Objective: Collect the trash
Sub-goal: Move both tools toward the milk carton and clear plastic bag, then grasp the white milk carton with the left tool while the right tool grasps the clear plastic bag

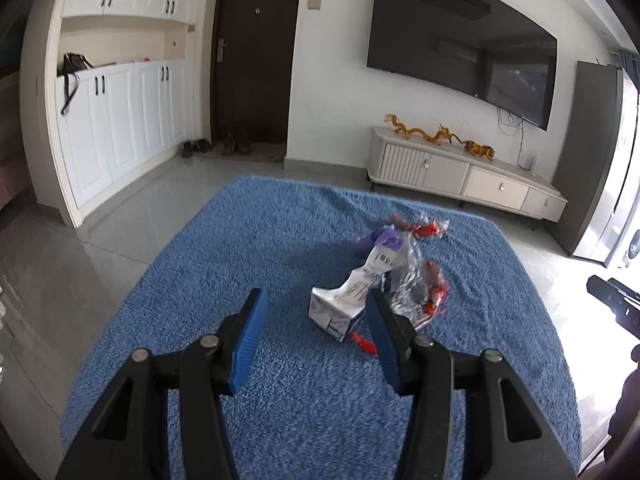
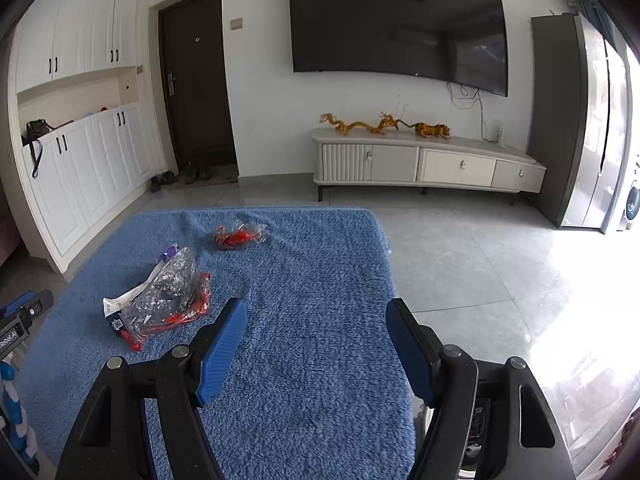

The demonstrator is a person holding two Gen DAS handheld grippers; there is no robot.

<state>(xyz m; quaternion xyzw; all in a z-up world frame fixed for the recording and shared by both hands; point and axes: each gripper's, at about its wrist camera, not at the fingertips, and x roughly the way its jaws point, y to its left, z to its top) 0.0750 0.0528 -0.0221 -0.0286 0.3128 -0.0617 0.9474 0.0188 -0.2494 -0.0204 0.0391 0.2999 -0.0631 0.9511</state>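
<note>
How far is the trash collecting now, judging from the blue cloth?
Nothing looks collected yet. The left gripper and right gripper are both open and empty. Left: the crumpled white paper carton, the clear plastic wrapper with red print and the small red-and-clear wrapper, all on the fuzzy blue cloth.

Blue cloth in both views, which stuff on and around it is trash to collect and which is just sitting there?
Trash to collect:
- white crumpled packet
- clear wrapper with red print
- small red wrapper

Just there:
- television
- golden dragon ornament
- low cabinet
- shoes
- blue cloth
</note>
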